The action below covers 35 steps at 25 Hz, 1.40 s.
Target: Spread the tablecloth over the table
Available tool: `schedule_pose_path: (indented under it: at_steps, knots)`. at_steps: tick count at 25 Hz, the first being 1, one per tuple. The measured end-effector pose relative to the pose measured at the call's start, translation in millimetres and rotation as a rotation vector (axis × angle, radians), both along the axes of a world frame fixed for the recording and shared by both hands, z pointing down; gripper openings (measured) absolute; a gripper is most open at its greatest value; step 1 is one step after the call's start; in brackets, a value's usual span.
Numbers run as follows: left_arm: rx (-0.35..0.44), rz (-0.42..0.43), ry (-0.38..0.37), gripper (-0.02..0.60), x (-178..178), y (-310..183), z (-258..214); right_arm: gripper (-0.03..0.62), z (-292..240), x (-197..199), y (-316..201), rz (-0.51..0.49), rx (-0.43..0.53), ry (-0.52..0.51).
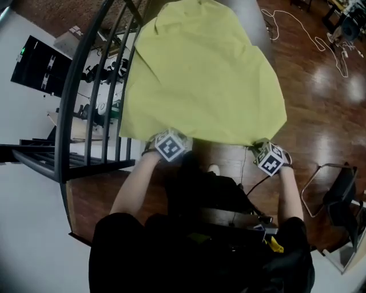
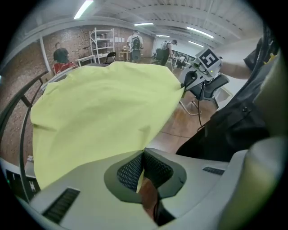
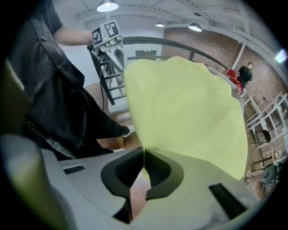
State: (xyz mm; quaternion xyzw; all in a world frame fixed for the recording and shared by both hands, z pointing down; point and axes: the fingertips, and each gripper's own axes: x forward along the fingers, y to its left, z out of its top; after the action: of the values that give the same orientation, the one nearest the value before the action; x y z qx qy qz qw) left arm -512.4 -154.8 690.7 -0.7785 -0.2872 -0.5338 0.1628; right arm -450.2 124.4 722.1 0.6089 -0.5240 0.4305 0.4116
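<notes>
A yellow-green tablecloth (image 1: 203, 74) lies billowed over the table, hiding almost all of it; a grey strip of table top (image 1: 251, 17) shows at the far end. My left gripper (image 1: 166, 139) is shut on the cloth's near left corner. My right gripper (image 1: 258, 147) is shut on the near right corner. In the left gripper view the cloth (image 2: 99, 117) runs out from my left gripper (image 2: 142, 171), pinched between the pads. In the right gripper view the cloth (image 3: 184, 117) rises from my right gripper (image 3: 144, 167) the same way. Each gripper sees the other's marker cube.
A dark metal railing (image 1: 86, 109) curves along the left of the table. A folded chair frame (image 1: 337, 194) stands on the wooden floor at the right, with cables (image 1: 309, 34) further back. The person's dark clothing and gear fill the near edge. People stand by far shelves (image 2: 102, 45).
</notes>
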Motion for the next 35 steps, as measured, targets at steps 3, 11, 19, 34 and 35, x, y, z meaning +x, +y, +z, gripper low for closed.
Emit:
schedule_pose_path:
  at_steps: [3,11,19,34,35]
  knots:
    - [0.063,-0.025,0.057,0.005,-0.8,4.8,7.6,0.014,3.0,4.2,4.6,0.030,0.013,0.070]
    - [0.024,-0.100,0.048,0.006,-10.8,19.4,12.4,0.014,-13.6,29.7,4.7,-0.067,-0.029,0.283]
    - [-0.019,-0.064,0.034,0.028,-9.1,53.0,31.7,0.050,-30.5,69.9,17.7,0.016,-0.037,0.365]
    - [-0.201,-0.090,0.227,0.010,66.9,51.4,-29.6,0.222,-27.9,33.4,26.5,0.234,0.107,0.294]
    - [-0.211,-0.073,0.224,0.005,76.2,65.6,-27.7,0.222,-36.6,31.7,31.7,0.245,0.115,0.304]
